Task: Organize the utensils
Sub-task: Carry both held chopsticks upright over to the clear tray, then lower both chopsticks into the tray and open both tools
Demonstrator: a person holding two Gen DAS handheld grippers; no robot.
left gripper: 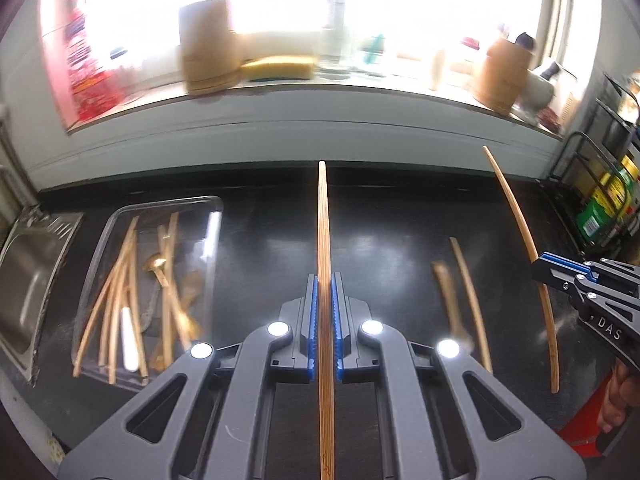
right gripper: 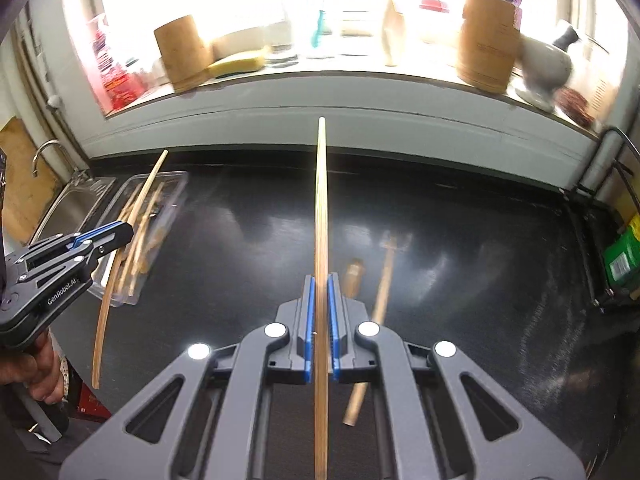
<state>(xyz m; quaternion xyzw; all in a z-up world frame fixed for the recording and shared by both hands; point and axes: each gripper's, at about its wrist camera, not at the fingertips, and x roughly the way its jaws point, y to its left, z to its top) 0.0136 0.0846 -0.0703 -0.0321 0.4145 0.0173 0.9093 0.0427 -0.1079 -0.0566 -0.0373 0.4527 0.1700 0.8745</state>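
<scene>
Left wrist view: both grippers clamped on a chopstick each, held above the black surface (left gripper: 260, 248).

Left gripper (left gripper: 325, 332) has its jaws closed tight on a chopstick (left gripper: 323, 240) running straight up the middle of the frame. Right gripper (left gripper: 538, 268) pokes in from the right edge, jaws closed on another chopstick (left gripper: 516, 208), with a hand (left gripper: 616, 396) under it. Clear tray (left gripper: 120, 216) sits left of centre next to the sink (left gripper: 28, 264), with a pile of wooden utensils (left gripper: 120, 300) in it, kinda blurry. Two more wooden pieces (left gripper: 460, 288) lie loose on the surface right of centre. Right wrist view shows the same grip head-on, plus a wooden fork (right gripper: 384, 280) and a short handle (right gripper: 354, 276) lying just right of its jaws.
</scene>
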